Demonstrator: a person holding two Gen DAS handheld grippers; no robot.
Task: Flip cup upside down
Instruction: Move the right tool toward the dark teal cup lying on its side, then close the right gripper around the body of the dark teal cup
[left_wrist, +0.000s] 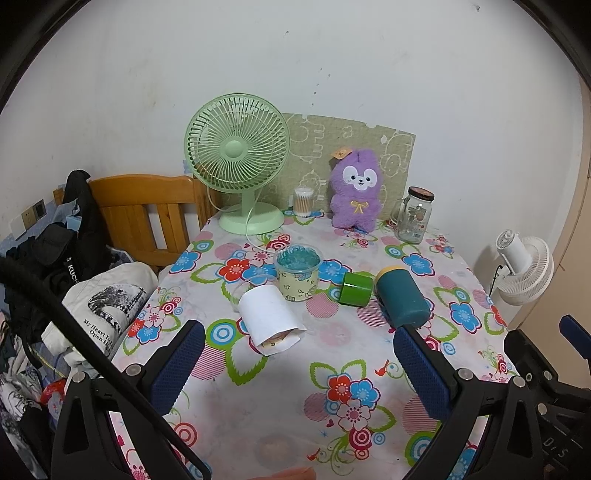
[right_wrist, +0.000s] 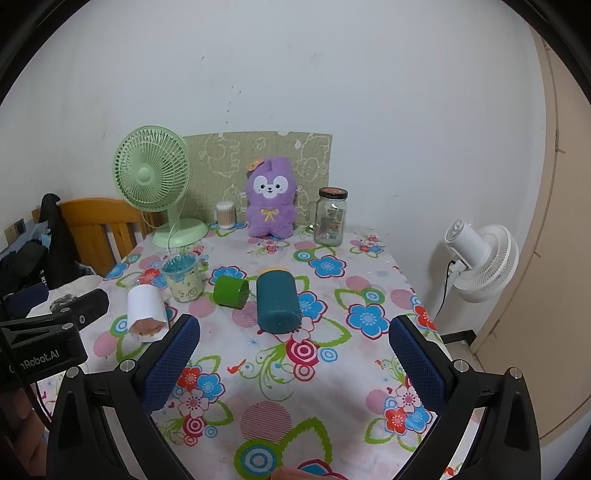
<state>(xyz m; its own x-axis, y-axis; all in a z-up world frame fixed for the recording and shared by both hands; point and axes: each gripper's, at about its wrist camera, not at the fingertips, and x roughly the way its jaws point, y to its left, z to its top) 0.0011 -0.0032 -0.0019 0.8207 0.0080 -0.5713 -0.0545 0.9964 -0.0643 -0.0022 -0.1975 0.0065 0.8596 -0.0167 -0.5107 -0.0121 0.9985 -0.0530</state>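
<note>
Several cups sit mid-table on the floral cloth (left_wrist: 280, 406). A white paper cup (left_wrist: 267, 317) lies on its side, mouth toward me; it also shows in the right wrist view (right_wrist: 146, 308). A small green cup (left_wrist: 356, 288) (right_wrist: 231, 291) and a teal cup (left_wrist: 402, 297) (right_wrist: 277, 301) lie on their sides too. A yellow patterned cup (left_wrist: 298, 273) (right_wrist: 183, 278) with blue content stands upright. My left gripper (left_wrist: 299, 363) is open, above the cloth before the white cup. My right gripper (right_wrist: 295, 363) is open, before the teal cup. Both are empty.
At the table's back stand a green desk fan (left_wrist: 238, 162), a cotton-swab jar (left_wrist: 303, 201), a purple plush toy (left_wrist: 356, 188) and a glass jar (left_wrist: 415, 214). A wooden chair (left_wrist: 144, 214) with clothes is left. A white fan (right_wrist: 480, 256) is right.
</note>
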